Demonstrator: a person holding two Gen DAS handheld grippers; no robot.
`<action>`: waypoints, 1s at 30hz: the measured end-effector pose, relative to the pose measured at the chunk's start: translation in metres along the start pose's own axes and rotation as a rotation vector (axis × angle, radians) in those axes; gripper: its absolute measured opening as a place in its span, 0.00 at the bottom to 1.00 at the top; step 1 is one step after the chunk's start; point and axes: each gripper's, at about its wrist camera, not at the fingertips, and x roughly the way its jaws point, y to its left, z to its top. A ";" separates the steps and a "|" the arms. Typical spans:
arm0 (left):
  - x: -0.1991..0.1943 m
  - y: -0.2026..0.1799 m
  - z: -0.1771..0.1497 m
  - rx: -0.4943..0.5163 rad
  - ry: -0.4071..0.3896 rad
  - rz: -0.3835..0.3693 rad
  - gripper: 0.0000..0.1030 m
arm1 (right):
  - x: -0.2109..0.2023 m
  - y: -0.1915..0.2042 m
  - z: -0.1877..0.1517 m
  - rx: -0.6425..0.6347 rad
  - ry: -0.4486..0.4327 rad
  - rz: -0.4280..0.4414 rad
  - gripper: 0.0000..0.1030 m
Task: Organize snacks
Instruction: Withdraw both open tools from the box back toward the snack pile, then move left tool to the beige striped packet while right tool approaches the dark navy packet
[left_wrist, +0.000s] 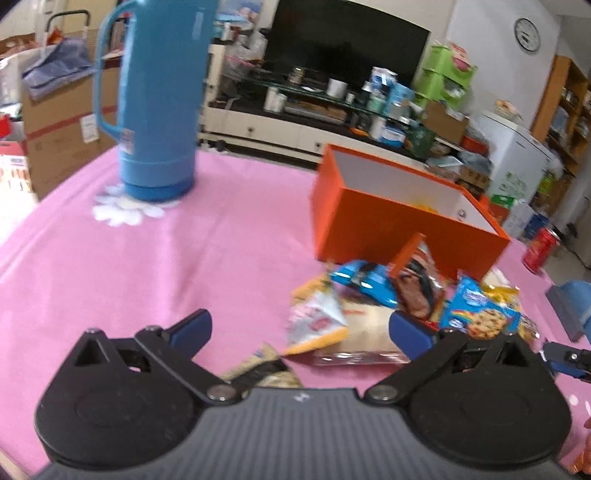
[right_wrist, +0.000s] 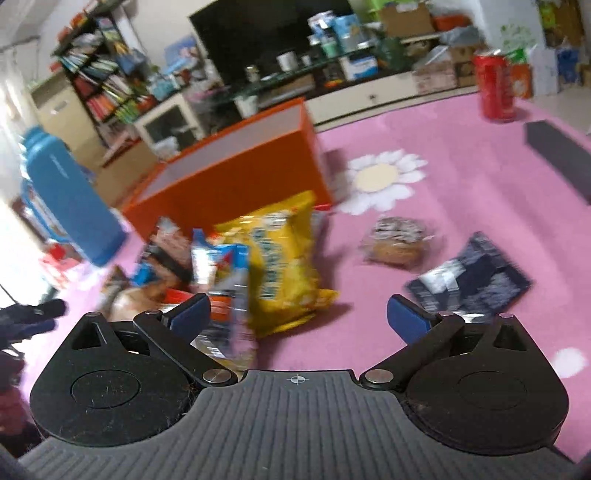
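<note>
The heap of snack packets (left_wrist: 406, 306) lies on the pink cloth-covered worktop (left_wrist: 184, 258), right of centre in the left wrist view, pressed against the near wall of the open orange cardboard box (left_wrist: 388, 221). A brown packet (left_wrist: 417, 280) leans on that wall. Inside the box only a scrap of yellow shows; the rest is hidden.

In the right wrist view, a yellow crinkled bag (right_wrist: 284, 258) tops the heap at centre, with bare pink cloth to its right, then a clear-wrapped brown cake (right_wrist: 397, 240) and a dark foil packet (right_wrist: 472, 277) lying apart.

The left gripper (left_wrist: 301, 328) is spread wide and empty above the heap's near edge. The right gripper (right_wrist: 299, 314) is likewise wide and empty.

A tall blue plastic flask (left_wrist: 159, 103) stands upper left, open cloth around it. A red drink can (right_wrist: 495, 88) stands near the far edge, upper right.
</note>
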 end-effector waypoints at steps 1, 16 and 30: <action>0.001 0.004 0.000 0.014 0.019 0.010 0.98 | 0.005 0.004 0.000 0.002 0.007 0.019 0.90; 0.040 0.009 -0.045 0.613 0.250 -0.119 0.99 | -0.020 -0.051 0.000 0.079 -0.046 -0.138 0.91; 0.043 -0.013 -0.045 0.300 0.263 -0.022 0.85 | -0.028 -0.091 -0.005 0.139 -0.034 -0.209 0.91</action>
